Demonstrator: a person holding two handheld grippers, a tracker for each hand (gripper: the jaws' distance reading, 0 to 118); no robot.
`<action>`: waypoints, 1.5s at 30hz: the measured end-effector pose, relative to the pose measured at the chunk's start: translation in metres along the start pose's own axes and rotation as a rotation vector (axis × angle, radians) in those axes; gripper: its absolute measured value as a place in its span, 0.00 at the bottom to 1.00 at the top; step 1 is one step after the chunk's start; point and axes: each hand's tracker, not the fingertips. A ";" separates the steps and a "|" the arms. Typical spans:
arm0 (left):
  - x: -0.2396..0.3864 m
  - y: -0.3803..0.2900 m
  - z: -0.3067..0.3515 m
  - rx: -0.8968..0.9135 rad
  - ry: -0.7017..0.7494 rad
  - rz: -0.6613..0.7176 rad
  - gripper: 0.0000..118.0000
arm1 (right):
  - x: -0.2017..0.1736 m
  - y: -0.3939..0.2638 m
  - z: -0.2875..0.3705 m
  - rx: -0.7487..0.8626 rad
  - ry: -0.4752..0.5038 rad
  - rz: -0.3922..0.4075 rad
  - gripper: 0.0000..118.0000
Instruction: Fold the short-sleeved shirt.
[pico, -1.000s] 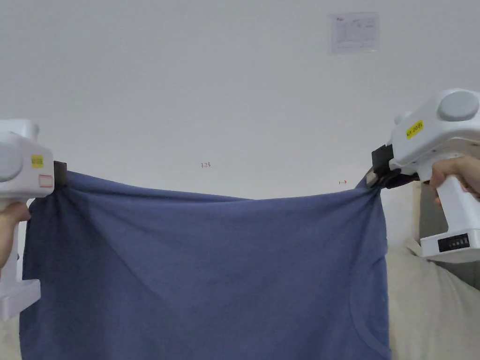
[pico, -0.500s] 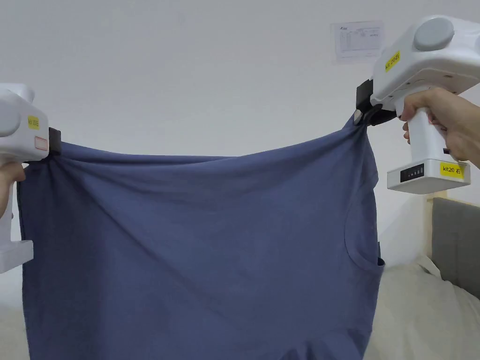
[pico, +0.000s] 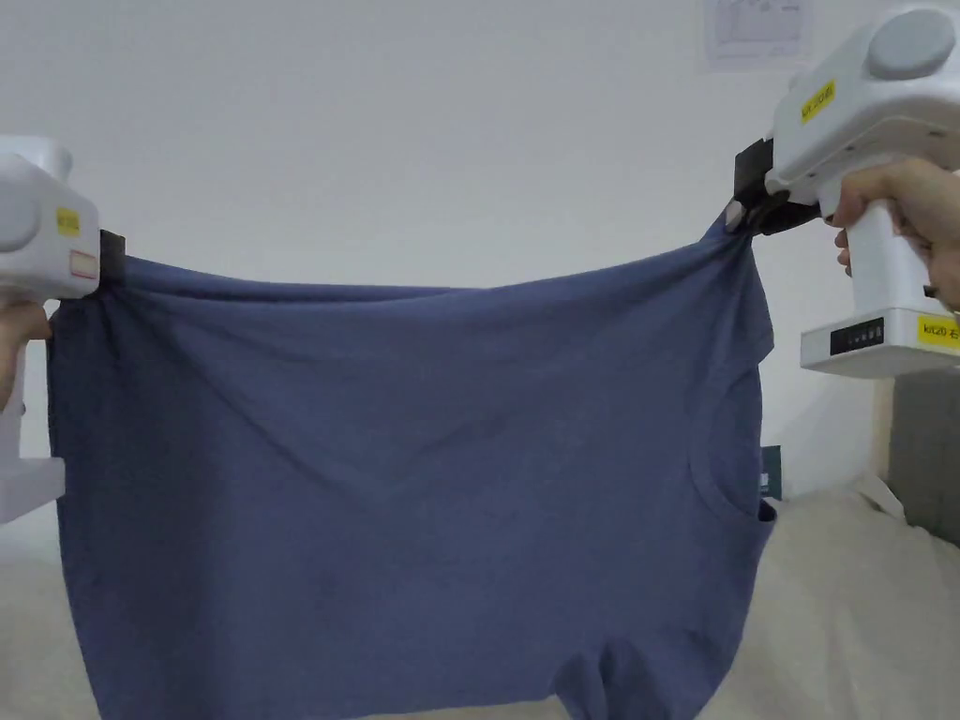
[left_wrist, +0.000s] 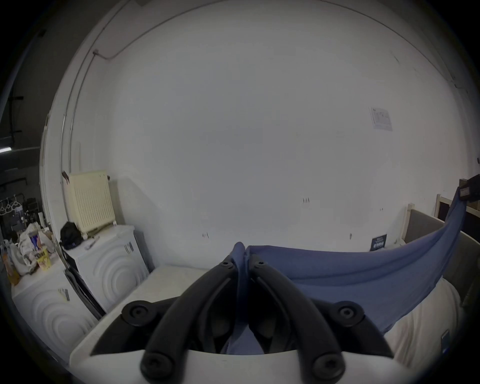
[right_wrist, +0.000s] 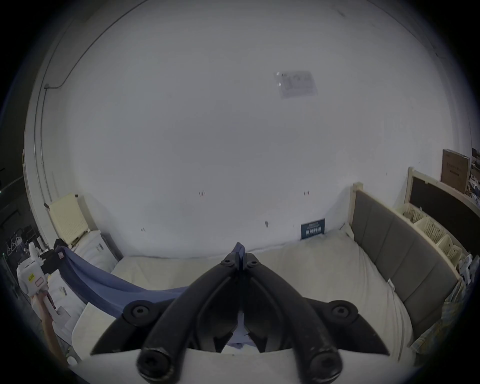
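The short-sleeved shirt (pico: 403, 450) is blue, plain and unfolded. It hangs in the air above the bed (pico: 853, 600), stretched sideways between two hand-held grippers, with its neck opening (pico: 727, 478) at the right edge and a sleeve hanging at the bottom. The top edge sags slightly in the middle, and soft creases run from both held corners.

The left gripper (left_wrist: 242, 262) has both jaws closed on the shirt's upper left corner; cloth bunches between the jaws and trails away to the right. The right gripper (right_wrist: 240, 258) has both jaws pressed together on a thin fold at the upper right corner, which is held higher than the left corner. A hand (pico: 914, 211) holds the right gripper's white handle.

Behind the shirt stands a white wall (pico: 422, 141) with a paper sheet (pico: 757, 28) fixed high up. Right of the shirt, a grey padded headboard (right_wrist: 400, 249) borders the bed. Left of the shirt stand white appliances (left_wrist: 109, 262).

The hanging shirt hides most of the bed in the head view.
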 end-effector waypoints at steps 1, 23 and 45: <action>0.001 -0.013 -0.001 -0.009 0.001 0.003 0.05 | 0.001 -0.011 -0.006 -0.015 -0.002 0.000 0.01; 0.025 -0.402 -0.025 -0.629 -0.047 0.122 0.05 | 0.119 -0.417 -0.098 -0.636 -0.095 -0.215 0.01; -0.009 -0.450 0.238 -0.579 -0.049 0.060 0.05 | 0.133 -0.492 0.146 -0.521 -0.003 -0.243 0.01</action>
